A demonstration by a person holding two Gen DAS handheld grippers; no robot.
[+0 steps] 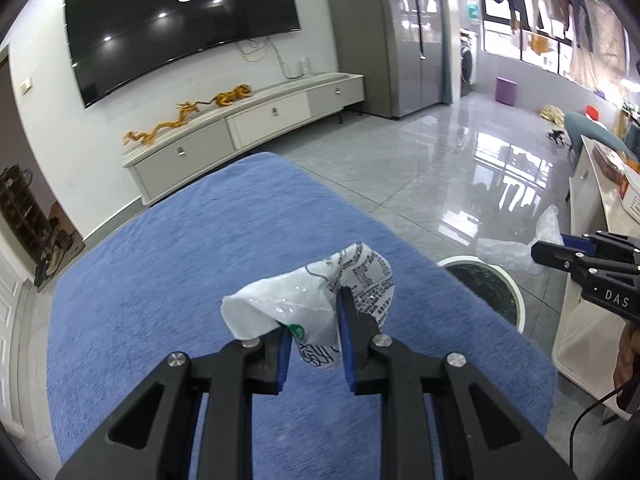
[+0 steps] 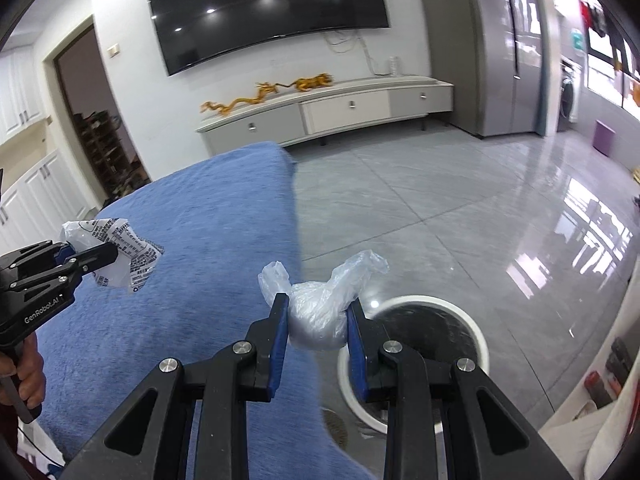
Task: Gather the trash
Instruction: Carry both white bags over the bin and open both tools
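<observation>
My left gripper (image 1: 316, 330) is shut on a crumpled white printed wrapper (image 1: 316, 300) and holds it above the blue cloth-covered table (image 1: 160, 280). It also shows at the left of the right wrist view (image 2: 116, 254) with the wrapper (image 2: 128, 256). My right gripper (image 2: 318, 316) is shut on a clear crumpled plastic bag (image 2: 320, 312), held past the table's right edge, beside the rim of a round white trash bin (image 2: 482, 344). In the left wrist view the right gripper (image 1: 538, 250) holds the bag (image 1: 516, 250) above the bin (image 1: 516, 292).
The bin stands on the glossy grey tile floor (image 2: 440, 220) to the right of the table. A white cabinet (image 1: 584, 280) stands at the right. A TV (image 1: 176, 20) and a low console (image 1: 248, 124) are on the far wall.
</observation>
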